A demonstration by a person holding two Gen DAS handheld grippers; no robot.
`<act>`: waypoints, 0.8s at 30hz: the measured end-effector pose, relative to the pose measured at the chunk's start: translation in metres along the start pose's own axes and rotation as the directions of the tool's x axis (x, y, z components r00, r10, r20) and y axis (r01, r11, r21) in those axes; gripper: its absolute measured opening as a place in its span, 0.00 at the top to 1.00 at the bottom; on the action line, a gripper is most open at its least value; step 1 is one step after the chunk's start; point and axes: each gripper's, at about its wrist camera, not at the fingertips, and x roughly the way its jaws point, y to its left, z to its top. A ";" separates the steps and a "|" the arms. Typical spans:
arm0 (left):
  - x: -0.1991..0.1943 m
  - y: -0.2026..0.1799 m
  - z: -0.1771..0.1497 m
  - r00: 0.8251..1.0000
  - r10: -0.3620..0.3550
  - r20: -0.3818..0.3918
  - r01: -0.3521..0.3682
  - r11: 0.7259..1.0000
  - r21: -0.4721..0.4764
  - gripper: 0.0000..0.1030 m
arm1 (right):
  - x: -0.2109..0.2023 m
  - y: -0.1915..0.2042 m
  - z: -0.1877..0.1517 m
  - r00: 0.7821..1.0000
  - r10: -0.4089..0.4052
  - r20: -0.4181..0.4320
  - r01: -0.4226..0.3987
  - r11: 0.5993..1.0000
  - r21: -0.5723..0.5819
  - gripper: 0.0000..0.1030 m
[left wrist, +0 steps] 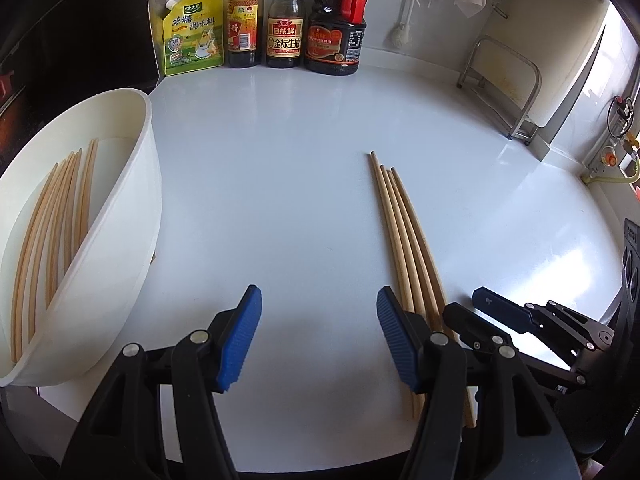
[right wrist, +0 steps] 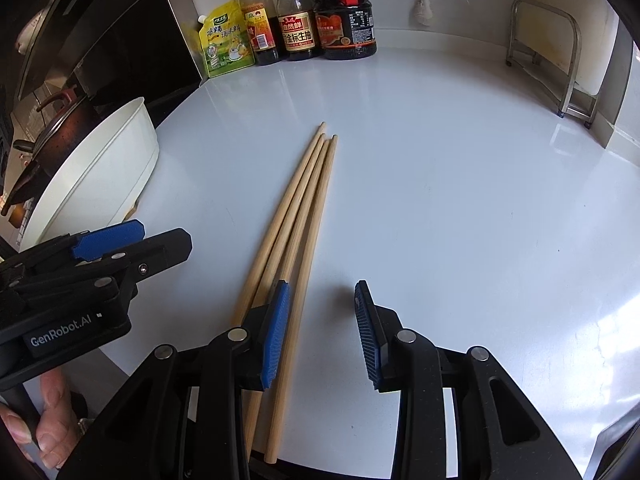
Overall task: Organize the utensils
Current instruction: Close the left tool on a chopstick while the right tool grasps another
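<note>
Several wooden chopsticks (left wrist: 404, 236) lie side by side on the white counter; they also show in the right wrist view (right wrist: 300, 216). A white oblong container (left wrist: 120, 216) at the left holds several more chopsticks (left wrist: 60, 208); it also shows in the right wrist view (right wrist: 100, 172). My left gripper (left wrist: 318, 336) is open and empty, just left of the loose chopsticks. My right gripper (right wrist: 322, 332) is open and empty; its left finger sits over the near ends of the chopsticks. The right gripper shows in the left wrist view (left wrist: 520, 316), the left gripper in the right wrist view (right wrist: 116, 244).
A yellow-green seasoning pouch (left wrist: 192, 32) and three sauce bottles (left wrist: 284, 20) stand at the back wall. A metal rack (left wrist: 504, 84) with a cutting board stands at the right. A dark pot (right wrist: 60, 120) sits beyond the container on the stove side.
</note>
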 end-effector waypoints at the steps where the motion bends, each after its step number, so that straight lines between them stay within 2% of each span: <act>1: 0.000 0.000 0.000 1.000 0.003 0.000 -0.003 1.000 0.000 0.43 | 0.000 0.002 0.000 1.000 -0.007 0.001 0.007 1.000 -0.010 0.68; 6: 0.004 -0.005 -0.004 1.000 0.010 -0.002 -0.010 1.000 0.013 0.43 | 0.002 0.006 -0.003 0.999 -0.033 0.016 0.033 0.999 -0.036 0.70; 8: 0.008 -0.007 -0.005 1.000 0.004 -0.008 -0.004 1.000 0.019 0.43 | 0.002 0.007 -0.003 0.999 -0.049 0.019 0.050 0.998 -0.042 0.83; 11: 0.011 -0.011 -0.007 1.000 0.003 -0.013 -0.003 1.000 0.027 0.43 | 0.002 0.004 -0.004 0.998 -0.066 0.023 0.067 0.997 -0.044 0.93; 24: 0.021 -0.027 -0.007 1.000 -0.008 -0.004 0.008 0.998 0.068 0.38 | -0.002 -0.030 -0.002 0.996 -0.085 0.037 0.083 0.995 0.048 0.94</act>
